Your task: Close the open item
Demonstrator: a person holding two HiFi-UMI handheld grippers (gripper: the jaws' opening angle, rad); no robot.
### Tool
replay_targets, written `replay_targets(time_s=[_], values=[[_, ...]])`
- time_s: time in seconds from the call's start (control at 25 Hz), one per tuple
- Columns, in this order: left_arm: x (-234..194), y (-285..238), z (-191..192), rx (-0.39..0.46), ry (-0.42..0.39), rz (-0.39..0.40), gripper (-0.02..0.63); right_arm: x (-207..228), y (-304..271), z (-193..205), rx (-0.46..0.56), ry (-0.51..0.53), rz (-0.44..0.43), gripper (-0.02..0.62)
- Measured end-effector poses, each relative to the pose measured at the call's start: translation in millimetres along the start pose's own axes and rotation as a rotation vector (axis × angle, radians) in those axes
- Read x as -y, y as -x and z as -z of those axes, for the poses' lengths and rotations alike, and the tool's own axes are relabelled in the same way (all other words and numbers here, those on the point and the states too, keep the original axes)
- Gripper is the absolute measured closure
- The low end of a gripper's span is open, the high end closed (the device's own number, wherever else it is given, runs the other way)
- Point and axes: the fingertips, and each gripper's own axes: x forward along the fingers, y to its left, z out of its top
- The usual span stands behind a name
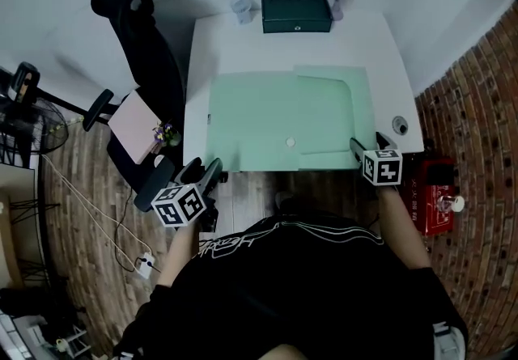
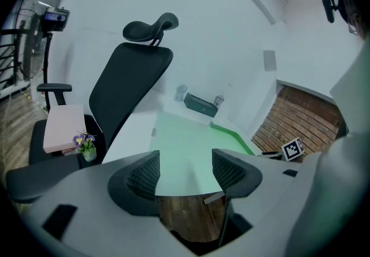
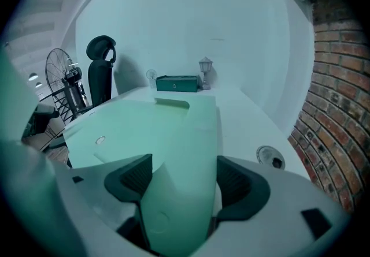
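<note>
Right claw (image 3: pixel 182 172) stands apart, straddling the near right flap corner of the pale green plastic snap folder (image 1: pixel 267 120) lying open on the white surface (image 1: pixel 210 43), apparently ready to fold it shut. Left claw (image 2: pixel 186 164) hangs open and empty off the folder's near left.

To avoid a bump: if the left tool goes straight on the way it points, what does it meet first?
Probably the green folder lying on the desk. The left tool is open and empty, and depth is unclear.
</note>
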Motion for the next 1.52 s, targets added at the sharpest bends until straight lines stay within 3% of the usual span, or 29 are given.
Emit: replay_targets(time_s=[0.48, 0.76, 0.96, 1.08, 1.32, 1.52], values=[[-50, -8, 54, -0.079, 0.085, -0.08, 0.311, -10, 3, 6, -0.028, 0.036, -0.02, 0.247], [-62, -18, 72, -0.093, 0.118, -0.048, 0.311, -11, 3, 7, -0.038, 0.036, -0.013, 0.247], [-58, -28, 83, -0.122, 0.165, 0.03, 0.313, -10, 3, 7, -0.039, 0.035, -0.004, 0.247], [-54, -30, 84, -0.122, 0.187, 0.075, 0.35, -11, 2, 7, -0.043, 0.034, -0.004, 0.247], [-49, -28, 79, -0.091, 0.169, 0.091, 0.401, -10, 4, 5, -0.016, -0.015, -0.021, 0.249], [-40, -19, 62, -0.043, 0.084, 0.091, 0.444, -9, 5, 1, 0.052, -0.103, -0.047, 0.222]])
